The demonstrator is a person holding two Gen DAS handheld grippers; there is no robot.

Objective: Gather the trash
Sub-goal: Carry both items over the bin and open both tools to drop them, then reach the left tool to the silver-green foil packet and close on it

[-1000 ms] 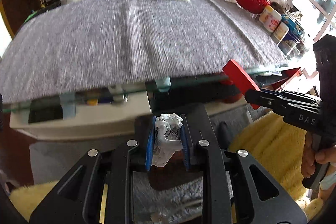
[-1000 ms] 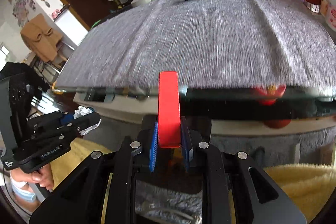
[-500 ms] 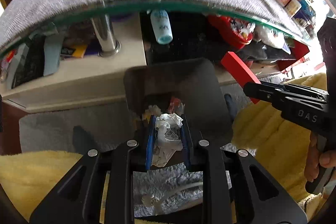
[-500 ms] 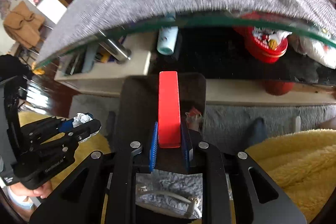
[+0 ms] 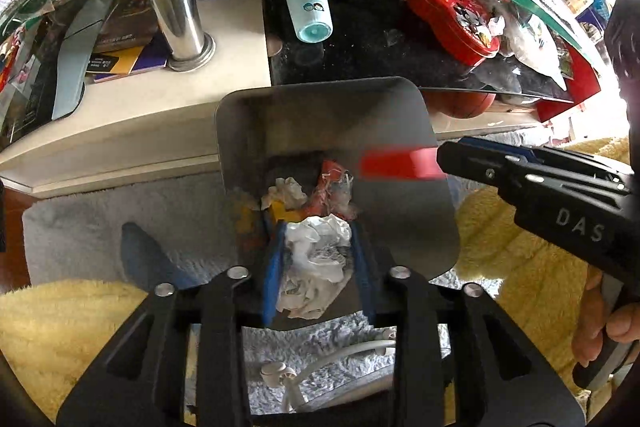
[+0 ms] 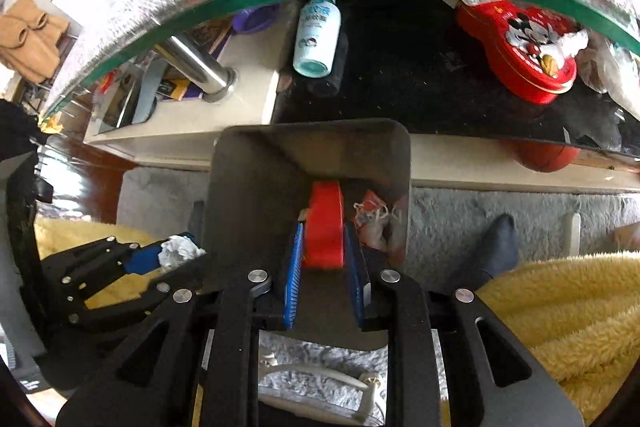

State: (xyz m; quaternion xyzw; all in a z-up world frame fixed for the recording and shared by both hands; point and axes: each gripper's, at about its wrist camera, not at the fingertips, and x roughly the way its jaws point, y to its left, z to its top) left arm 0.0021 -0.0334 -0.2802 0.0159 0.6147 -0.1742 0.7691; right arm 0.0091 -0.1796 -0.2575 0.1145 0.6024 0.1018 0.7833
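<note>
**Left wrist view: both my loads hang over the open bin**

The grey bin (image 5: pixel 332 115) fills mid-frame; its near rim is hidden behind my grippers and its floor is mostly covered by litter I can't identify. The red block (image 5: pixel 394 166) is a motion-blurred streak at centre right. My left gripper (image 5: pixel 316 259) is closed onto the crumpled paper (image 5: pixel 316 255), low centre, above the bin's mouth. My right gripper (image 6: pixel 325 259) pinches the red block's near end between blue pads (image 6: pixel 293 275), its far end pointing into the bin.
</note>
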